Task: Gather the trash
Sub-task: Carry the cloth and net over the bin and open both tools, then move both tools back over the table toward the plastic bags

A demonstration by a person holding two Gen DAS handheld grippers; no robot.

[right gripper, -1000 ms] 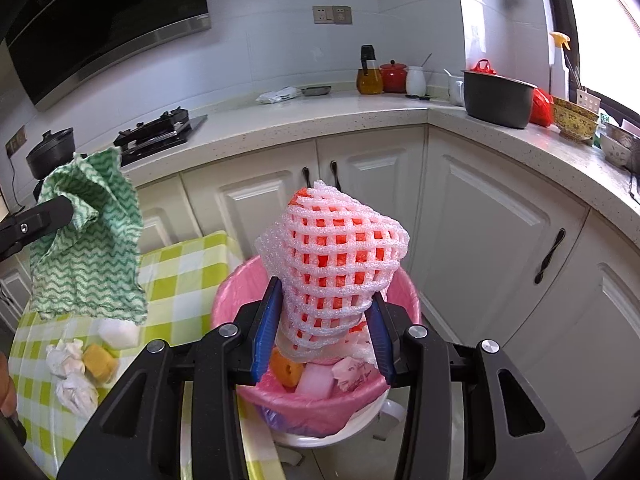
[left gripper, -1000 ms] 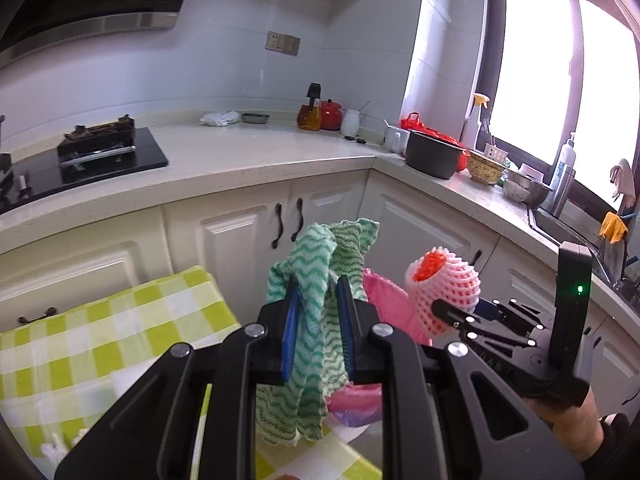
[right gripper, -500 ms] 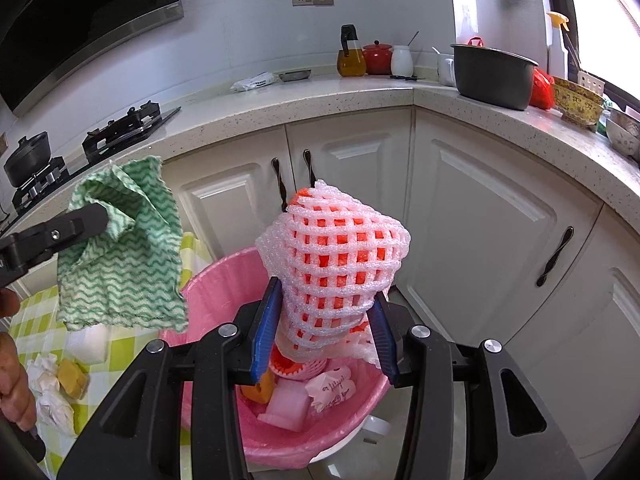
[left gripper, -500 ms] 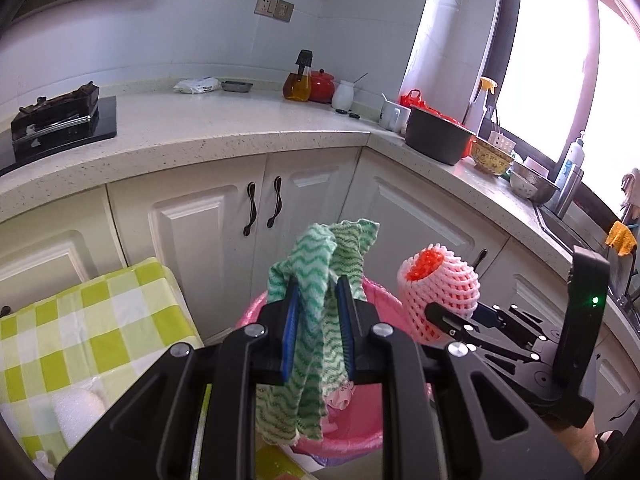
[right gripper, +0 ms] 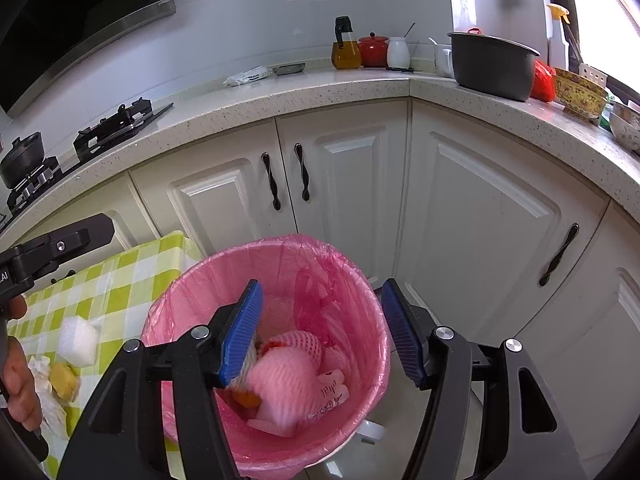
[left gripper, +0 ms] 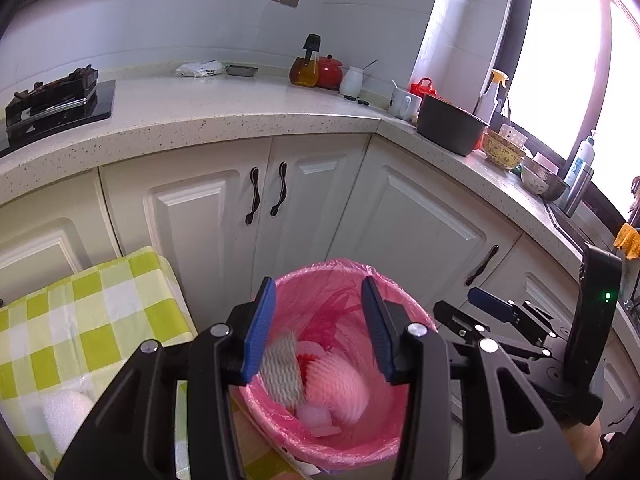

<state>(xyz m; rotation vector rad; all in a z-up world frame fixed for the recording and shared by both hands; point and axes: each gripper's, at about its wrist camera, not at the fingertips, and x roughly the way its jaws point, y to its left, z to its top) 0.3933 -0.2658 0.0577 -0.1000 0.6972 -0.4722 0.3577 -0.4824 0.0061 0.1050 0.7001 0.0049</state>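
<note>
Fig.: Both grippers over the bin, jaws spread, nothing held.

You hold the left gripper (left gripper: 320, 320) and right gripper (right gripper: 322, 324) directly above the bin (right gripper: 192, 284), w/ jaws wide apart, so anything let go drops straight in. The foam net (right gripper: 288, 364) and the cloth (left gripper: 282, 372) show blurred inside the pink liner, on other scraps. More trash, e.g. tissue (right gripper: 40, 368) and sponge (right gripper: 78, 334), sits on the table (right gripper: 132, 276) beside the bin; likely next.

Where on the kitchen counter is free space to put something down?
Free: the counter stretch between the gas stove and the oil bottle, except a white packet and small dish by the wall. Crowded: the corner from the red pot past the dark pot.
</note>
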